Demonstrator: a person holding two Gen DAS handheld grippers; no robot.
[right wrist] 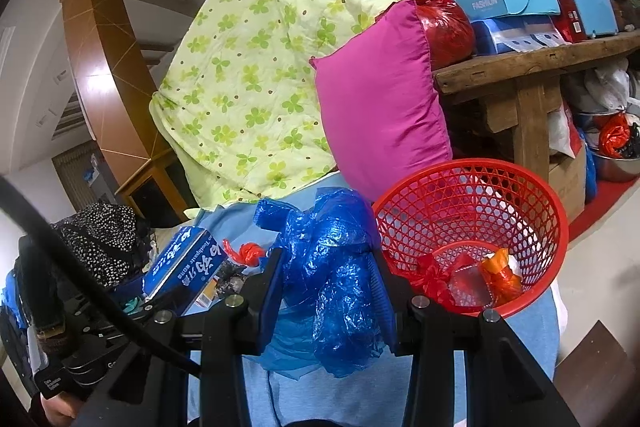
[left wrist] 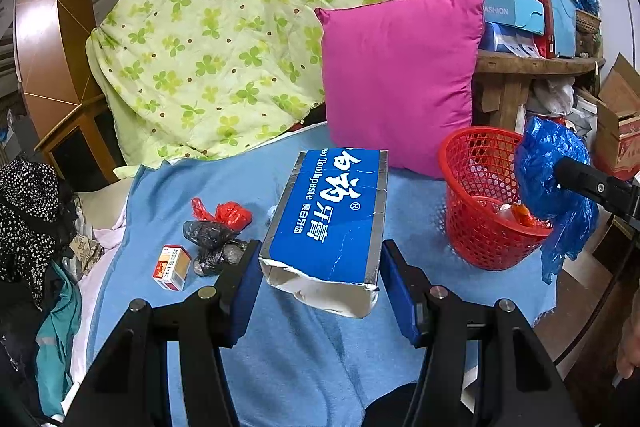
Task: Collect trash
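The right gripper (right wrist: 326,283) is clenched on the blue plastic bag (right wrist: 328,267), just left of the red basket (right wrist: 532,195) rim. The left gripper (left wrist: 318,279) straddles the toothpaste box (left wrist: 328,215), long axis running away from the fingers, apparently gripped above the bed (left wrist: 300,347).

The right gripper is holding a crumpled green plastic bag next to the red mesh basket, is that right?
Not quite: the plastic bag is blue, not green. The right wrist view shows the right gripper shut on it, crumpled, just beside the red mesh basket. The rest is right.
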